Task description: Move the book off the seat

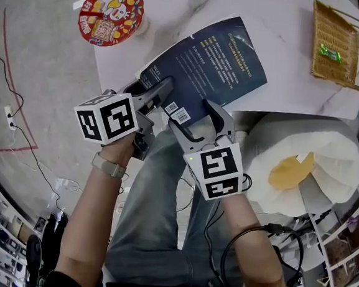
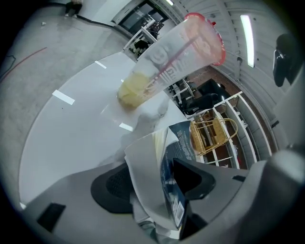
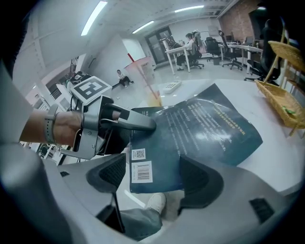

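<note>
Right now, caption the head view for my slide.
The blue book overhangs the white table, left gripper and right gripper straddling its corner.

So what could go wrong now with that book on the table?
The blue book overhangs the white table's near edge; with the left gripper and right gripper both open around it, it might slide off.
The left gripper's jaws straddle fanned pages; closing there could crease them.
Pushing it farther could knock the red-lidded cup.

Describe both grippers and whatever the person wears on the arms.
Left gripper and right gripper: grey plastic jaws with black textured pads, each carrying a white cube of black square markers. A pale wristband circles the left wrist; a black cable loops beside the right forearm.
</note>
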Motion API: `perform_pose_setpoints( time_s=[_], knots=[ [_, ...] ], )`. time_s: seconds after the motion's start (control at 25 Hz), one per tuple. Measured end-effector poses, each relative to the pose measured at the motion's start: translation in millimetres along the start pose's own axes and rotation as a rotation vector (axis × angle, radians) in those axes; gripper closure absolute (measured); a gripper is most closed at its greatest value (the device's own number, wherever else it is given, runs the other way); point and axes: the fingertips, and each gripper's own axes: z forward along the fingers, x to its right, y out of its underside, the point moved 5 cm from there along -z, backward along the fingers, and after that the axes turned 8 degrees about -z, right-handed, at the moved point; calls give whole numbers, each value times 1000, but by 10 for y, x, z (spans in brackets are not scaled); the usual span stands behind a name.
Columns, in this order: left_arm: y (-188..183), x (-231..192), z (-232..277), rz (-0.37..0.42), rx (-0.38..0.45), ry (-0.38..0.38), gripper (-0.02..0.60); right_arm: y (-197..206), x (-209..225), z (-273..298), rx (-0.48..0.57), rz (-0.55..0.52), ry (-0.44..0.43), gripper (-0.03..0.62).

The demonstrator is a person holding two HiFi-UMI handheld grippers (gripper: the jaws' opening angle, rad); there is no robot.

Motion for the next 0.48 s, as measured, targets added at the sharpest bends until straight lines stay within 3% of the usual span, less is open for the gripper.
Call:
perform_pose_setpoints(
  time_s=[0.48],
  knots=[
    [114, -95, -261, -4, 57, -103, 319, -3, 42, -50, 20, 16, -46, 235]
  ],
)
